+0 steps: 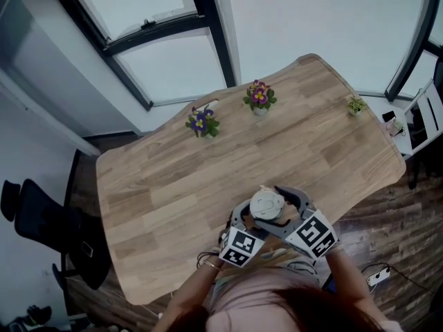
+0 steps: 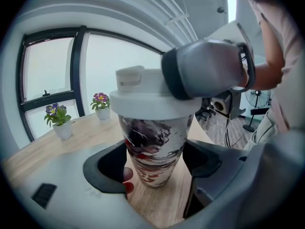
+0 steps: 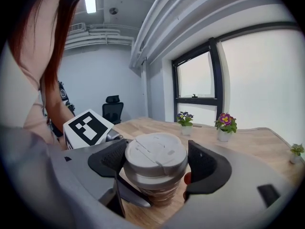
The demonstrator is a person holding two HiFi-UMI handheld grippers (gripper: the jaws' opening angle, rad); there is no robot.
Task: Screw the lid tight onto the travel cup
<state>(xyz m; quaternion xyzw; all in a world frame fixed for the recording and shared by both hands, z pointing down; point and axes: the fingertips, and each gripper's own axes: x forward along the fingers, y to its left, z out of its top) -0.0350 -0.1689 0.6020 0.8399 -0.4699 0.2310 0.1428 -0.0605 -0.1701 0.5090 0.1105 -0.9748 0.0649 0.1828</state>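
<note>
— At 6 o'clock on the bench (image 1: 173,185), what stands?
— Cup (image 2: 153,147), upright, lid (image 3: 156,152) on top.
— Grippers?
— Left gripper (image 2: 155,163) clamps the cup's body, low; right gripper (image 3: 156,162) clasps the lid, jaws at 9 and 3 o'clock. Flowerpots (image 1: 259,99) stand near 12 o'clock.
</note>
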